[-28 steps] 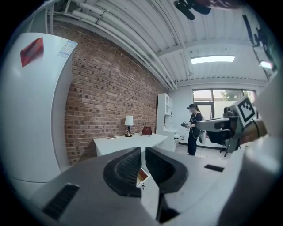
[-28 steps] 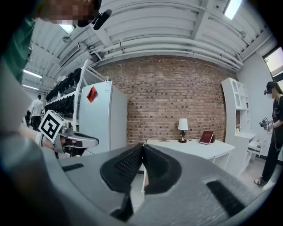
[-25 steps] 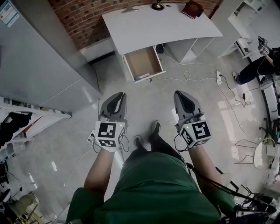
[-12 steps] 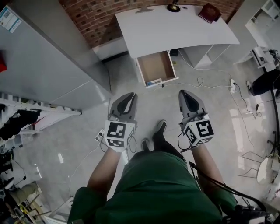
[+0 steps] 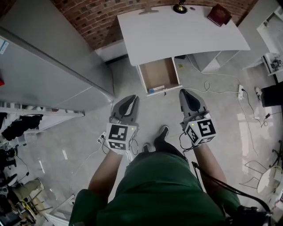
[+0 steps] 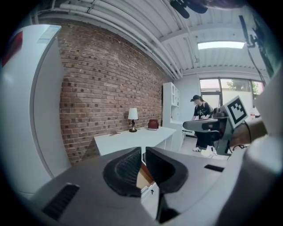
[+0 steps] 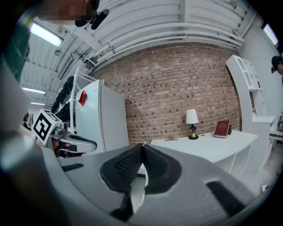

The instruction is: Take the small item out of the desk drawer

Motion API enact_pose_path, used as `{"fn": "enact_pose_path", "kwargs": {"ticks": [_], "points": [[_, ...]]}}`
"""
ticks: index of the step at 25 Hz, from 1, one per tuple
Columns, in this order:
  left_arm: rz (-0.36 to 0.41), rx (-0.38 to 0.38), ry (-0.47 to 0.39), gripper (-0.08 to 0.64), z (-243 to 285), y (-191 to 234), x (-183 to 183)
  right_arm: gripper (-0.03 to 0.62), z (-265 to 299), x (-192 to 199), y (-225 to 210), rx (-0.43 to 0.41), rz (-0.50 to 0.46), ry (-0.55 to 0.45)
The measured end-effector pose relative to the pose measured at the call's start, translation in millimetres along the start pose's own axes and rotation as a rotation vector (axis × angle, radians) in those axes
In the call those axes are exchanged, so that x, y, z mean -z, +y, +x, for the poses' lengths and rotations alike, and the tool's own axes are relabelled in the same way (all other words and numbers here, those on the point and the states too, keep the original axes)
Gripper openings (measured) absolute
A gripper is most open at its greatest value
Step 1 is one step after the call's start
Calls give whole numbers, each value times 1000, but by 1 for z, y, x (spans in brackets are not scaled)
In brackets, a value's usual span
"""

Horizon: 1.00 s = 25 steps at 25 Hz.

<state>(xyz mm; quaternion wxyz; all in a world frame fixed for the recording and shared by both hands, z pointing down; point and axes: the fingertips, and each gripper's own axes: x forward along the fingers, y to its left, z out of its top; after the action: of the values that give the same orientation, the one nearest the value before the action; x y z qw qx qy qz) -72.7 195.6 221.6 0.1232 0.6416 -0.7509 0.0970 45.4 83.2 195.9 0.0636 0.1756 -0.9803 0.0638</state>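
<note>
Small item (image 5: 156,89): pale blue-white, lying inside open drawer (image 5: 155,70) at its near end, against the front panel. Too small to identify further. Drawer pulled out from under left part of white surface (image 5: 177,33); bare wooden bottom elsewhere.

Left tongs (image 5: 131,98): closed, nothing gripped. Only a thin slit between pads in left gripper view, with drawer wood visible through it. Held over pale floor (image 5: 154,108), short of drawer and apart from it, aimed toward it from slightly left.

Right tongs (image 5: 186,92): tips pressed together in right gripper view, empty. Held alongside left tongs, just off drawer's right front corner in head view, not touching it.

Along far edge of surface: small lamp (image 5: 180,7), dark red book (image 5: 219,14) to its right, flat grey thing (image 5: 148,10) to its left. Brick wall (image 5: 97,17) behind. Tall pale cabinet (image 5: 48,66) at left.

On floor right of drawer: white power strip (image 5: 241,91) with loose cables.

Below tongs: green garment (image 5: 154,190), one dark shoe (image 5: 161,131).

Second person (image 6: 201,117) in dark clothes and cap, standing far right in left gripper view.
</note>
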Motion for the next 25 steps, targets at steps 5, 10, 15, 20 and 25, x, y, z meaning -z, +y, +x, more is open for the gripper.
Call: {"fn": "enact_pose_path", "kwargs": {"ticks": [5, 10, 15, 20, 25], "points": [[10, -14, 22, 28, 28, 1, -1, 2, 19, 6, -23, -25, 20, 17], [8, -34, 38, 28, 50, 8, 8, 2, 33, 12, -38, -40, 21, 36], [2, -7, 76, 28, 68, 9, 11, 2, 42, 12, -49, -30, 29, 51], [7, 44, 103, 28, 91, 17, 25, 2, 56, 23, -55, 2, 33, 61], [12, 144, 131, 28, 129, 25, 33, 2, 67, 31, -74, 98, 53, 87]]}}
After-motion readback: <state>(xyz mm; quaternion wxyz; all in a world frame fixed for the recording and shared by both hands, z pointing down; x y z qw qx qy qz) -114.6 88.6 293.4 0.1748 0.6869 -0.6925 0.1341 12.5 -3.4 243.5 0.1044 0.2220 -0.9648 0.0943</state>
